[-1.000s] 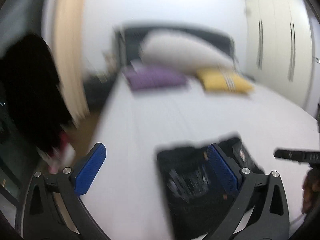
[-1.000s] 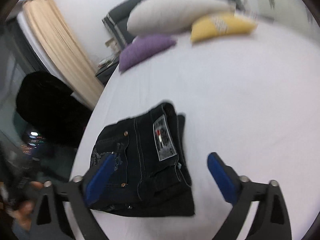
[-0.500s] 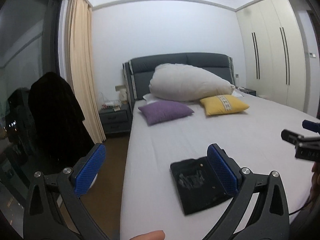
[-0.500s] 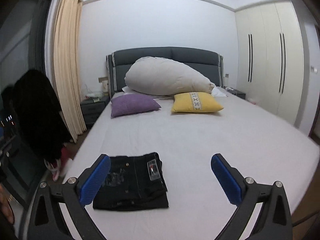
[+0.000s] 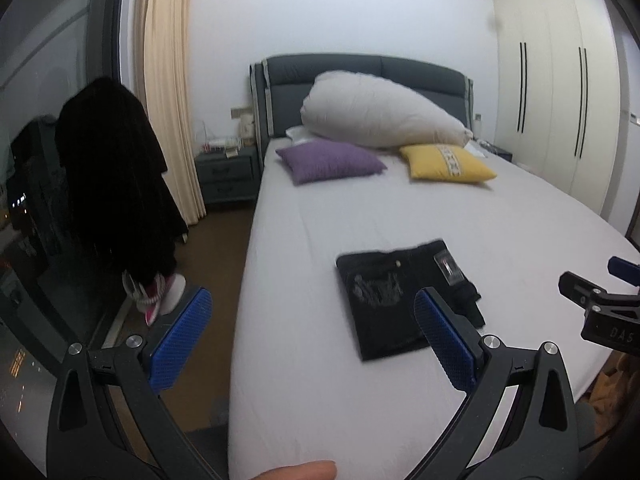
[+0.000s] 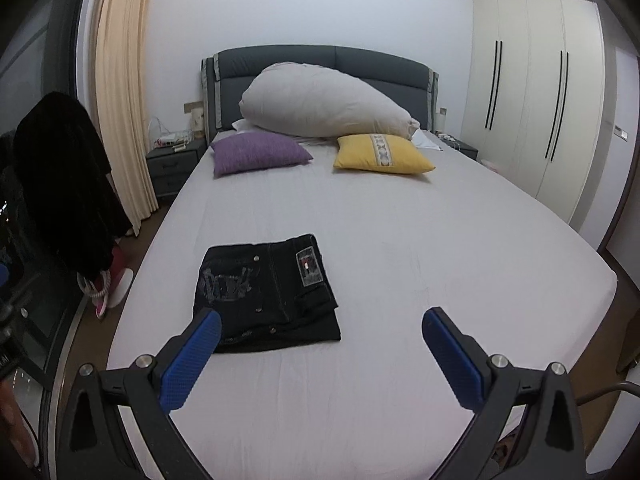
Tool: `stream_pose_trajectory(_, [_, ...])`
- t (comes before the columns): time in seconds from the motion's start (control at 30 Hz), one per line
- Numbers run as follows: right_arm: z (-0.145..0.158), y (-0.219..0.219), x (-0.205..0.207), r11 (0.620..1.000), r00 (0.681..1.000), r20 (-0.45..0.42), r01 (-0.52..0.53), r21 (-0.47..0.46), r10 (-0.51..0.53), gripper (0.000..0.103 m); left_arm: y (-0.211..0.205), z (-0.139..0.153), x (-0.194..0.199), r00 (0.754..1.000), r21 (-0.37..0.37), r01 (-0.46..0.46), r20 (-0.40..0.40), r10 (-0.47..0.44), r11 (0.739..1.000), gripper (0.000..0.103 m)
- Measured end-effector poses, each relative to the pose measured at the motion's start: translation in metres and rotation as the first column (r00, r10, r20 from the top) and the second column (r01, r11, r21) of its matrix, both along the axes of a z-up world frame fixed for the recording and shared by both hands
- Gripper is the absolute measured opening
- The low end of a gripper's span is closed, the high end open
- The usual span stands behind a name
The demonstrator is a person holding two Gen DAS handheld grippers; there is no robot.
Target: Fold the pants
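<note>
The pants (image 6: 266,292) are seen folded compactly on the bed (image 6: 400,240); both grippers (image 5: 312,344) (image 6: 320,356) are held apart, empty; nothing seems left.

Right gripper (image 6: 320,354) held above the foot edge of the bed (image 6: 400,240), jaws spread wide, nothing between them. Black pants (image 6: 264,296) lie folded flat near the bed's left edge — label patch up. Purple cushion (image 6: 258,152), yellow cushion (image 6: 380,154) and large pale pillow (image 6: 320,106) at the headboard end.
</note>
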State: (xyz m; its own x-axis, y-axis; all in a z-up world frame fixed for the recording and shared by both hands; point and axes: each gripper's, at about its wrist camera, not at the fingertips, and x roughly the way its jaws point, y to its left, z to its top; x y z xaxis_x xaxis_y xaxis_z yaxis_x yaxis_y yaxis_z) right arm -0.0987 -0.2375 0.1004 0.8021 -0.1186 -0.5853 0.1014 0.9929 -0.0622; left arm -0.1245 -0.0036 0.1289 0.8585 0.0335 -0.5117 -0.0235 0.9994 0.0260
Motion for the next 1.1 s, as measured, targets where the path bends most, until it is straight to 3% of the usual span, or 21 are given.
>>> stream_pose_trajectory(0.3, [-0.002,0.004,-0.004,1.000,1.000,-0.018,-0.017,-0.011,0.017,0.103,-0.016,-0.026,0.020,0.998,-0.003,0.005,-0.055,-0.006,1.000,0.103])
stream_pose_trajectory(1.1, [-0.014,0.000,-0.006,1.000,0.998,-0.056,-0.016,-0.004,0.016,0.103,-0.029,-0.051,0.046,0.991,-0.008,0.023,-0.132,-0.024,1.000,0.103])
